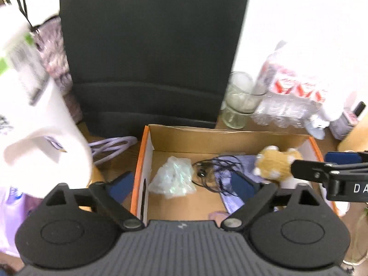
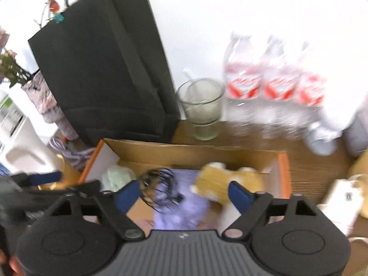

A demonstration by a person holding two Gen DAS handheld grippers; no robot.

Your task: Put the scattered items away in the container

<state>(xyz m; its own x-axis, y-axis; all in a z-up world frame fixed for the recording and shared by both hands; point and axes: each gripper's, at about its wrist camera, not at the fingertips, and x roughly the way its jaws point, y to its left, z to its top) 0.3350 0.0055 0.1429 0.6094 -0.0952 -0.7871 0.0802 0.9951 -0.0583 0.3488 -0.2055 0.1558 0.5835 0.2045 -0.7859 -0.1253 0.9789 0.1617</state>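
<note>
We see the cardboard box [image 1: 207,138], orange at its rim, lying open-topped on the wooden table [image 2: 310,161] with its long axis running left to right across both wrist views, its far wall toward the black paper bag [image 1: 151,46] that stands upright just behind it.

Inside the box, a crumpled clear plastic bag [image 1: 172,177] lies near the left end. A tangle of thin black cord [image 1: 207,170] sits in the middle, partly over a lilac cloth [image 1: 230,197] whose long axis runs from the far middle of the box toward its near wall. At the right end lies a tan plush toy [image 1: 276,163] with white paws, on its side, its length roughly along the box; which end is the head we cannot tell through the blur.

Our left gripper [image 1: 184,184] hangs over the left half of the box with its jaws spread wide and nothing between them; one blue pad is outside the box's left wall, the other over the cloth. Our right gripper [image 2: 184,193] hangs over the middle and right part of the box, jaws also wide apart and empty, the cord and cloth showing in the gap and the plush toy just beyond its right pad; whether that pad touches the toy we cannot tell.

Outside the box, a coiled lilac cable [image 1: 112,147] lies on the table at its left, beside a white jug [image 1: 34,124]. Behind it on the right stand a glass jar [image 2: 202,108] and a pack of water bottles [image 2: 273,85].
</note>
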